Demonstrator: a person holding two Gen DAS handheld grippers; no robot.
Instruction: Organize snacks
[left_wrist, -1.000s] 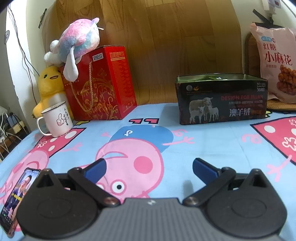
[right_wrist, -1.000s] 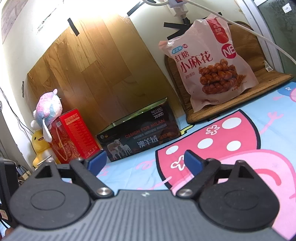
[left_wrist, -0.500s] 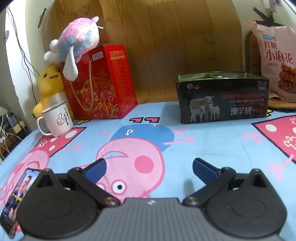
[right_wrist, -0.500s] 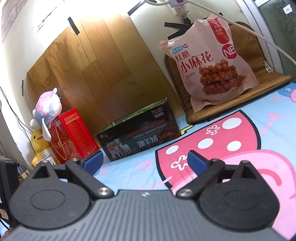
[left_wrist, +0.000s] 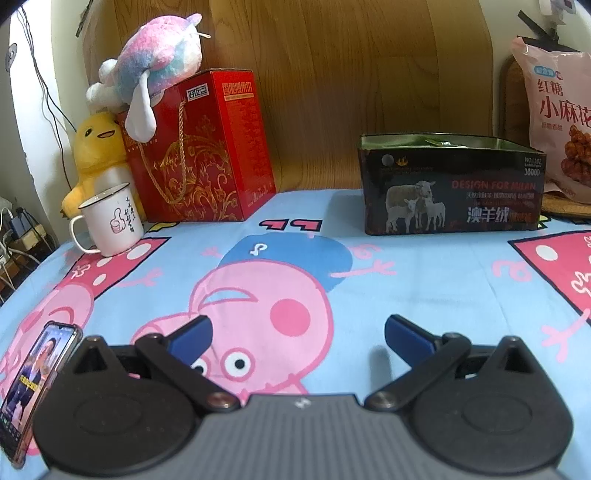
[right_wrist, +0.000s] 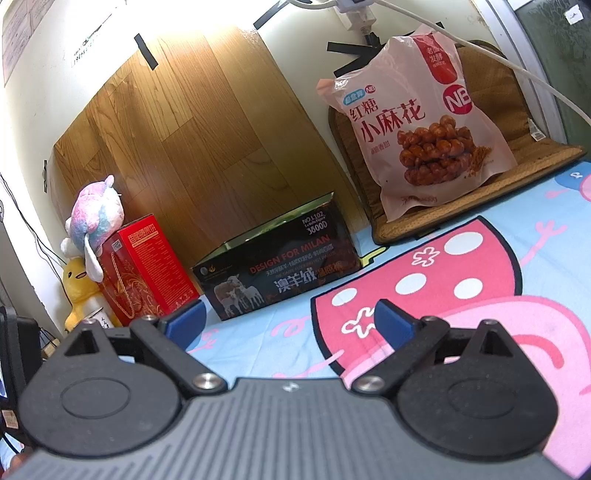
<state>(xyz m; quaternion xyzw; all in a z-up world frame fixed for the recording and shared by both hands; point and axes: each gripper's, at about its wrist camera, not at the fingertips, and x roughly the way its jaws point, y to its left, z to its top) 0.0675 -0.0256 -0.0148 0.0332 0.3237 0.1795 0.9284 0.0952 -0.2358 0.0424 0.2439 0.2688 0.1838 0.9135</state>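
A pink snack bag (right_wrist: 421, 125) with twisted dough sticks printed on it leans upright against a brown woven mat at the back right; its left part shows as the snack bag (left_wrist: 557, 122) in the left wrist view. A dark open-topped box (left_wrist: 450, 184) with sheep on its side stands on the blue cartoon cloth, seen again as the dark box (right_wrist: 277, 273). My left gripper (left_wrist: 298, 334) hovers open over the cloth, well short of the box. My right gripper (right_wrist: 289, 321) is open too, empty, in front of the box and bag.
A red gift box (left_wrist: 199, 147) with a plush toy (left_wrist: 155, 70) on top stands at the back left, beside a yellow duck toy (left_wrist: 96, 151) and a white mug (left_wrist: 110, 225). A phone (left_wrist: 33, 384) lies at the near left edge. A wooden panel (left_wrist: 332, 74) backs the surface.
The left gripper's view has shifted slightly, with the box and bag drifting right. The right gripper has crept a little closer to the box. Both stay open.
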